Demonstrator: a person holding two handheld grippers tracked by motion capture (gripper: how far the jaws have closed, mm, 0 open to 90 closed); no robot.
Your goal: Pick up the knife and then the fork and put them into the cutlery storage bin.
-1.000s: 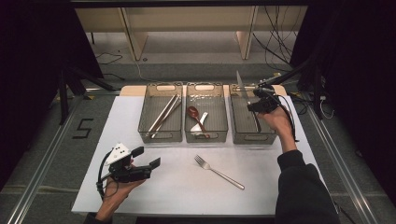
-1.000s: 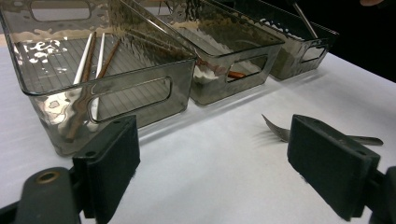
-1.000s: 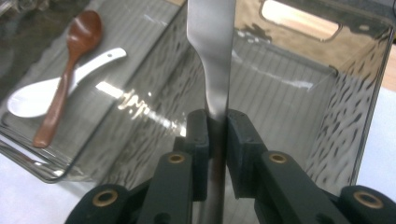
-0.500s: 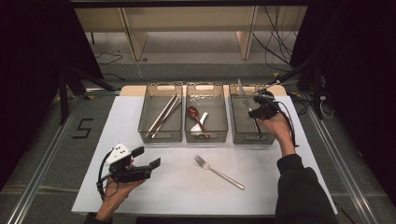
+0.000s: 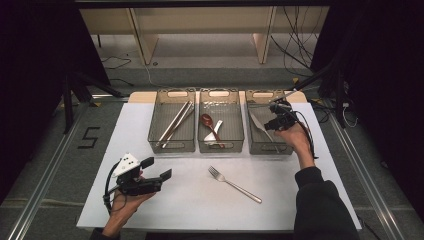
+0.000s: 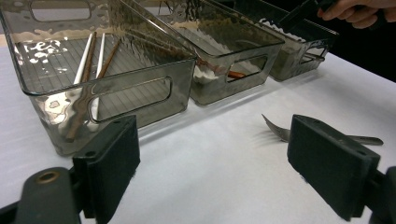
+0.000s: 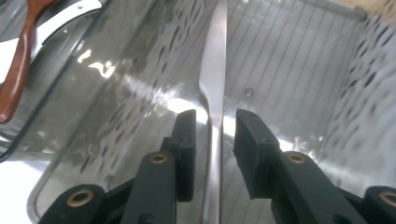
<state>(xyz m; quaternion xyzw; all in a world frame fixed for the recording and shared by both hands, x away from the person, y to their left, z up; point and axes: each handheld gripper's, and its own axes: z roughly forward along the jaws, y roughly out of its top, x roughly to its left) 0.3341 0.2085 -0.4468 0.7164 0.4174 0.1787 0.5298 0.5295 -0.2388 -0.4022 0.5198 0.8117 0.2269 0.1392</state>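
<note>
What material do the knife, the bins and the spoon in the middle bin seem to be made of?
Knife: probably polished steel, bright and mirror-like.
Bins: likely smoky clear plastic with rippled walls; contents show through.
Spoon: red-brown, looks like wood or lacquer; cannot tell which.

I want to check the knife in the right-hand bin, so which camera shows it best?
The right gripper view: the knife runs close up between the right claw's just-parted jaws, untouched. The high view shows it small, lying in the right bin. The left gripper view gives that bin far off, knife not discernible.
</note>
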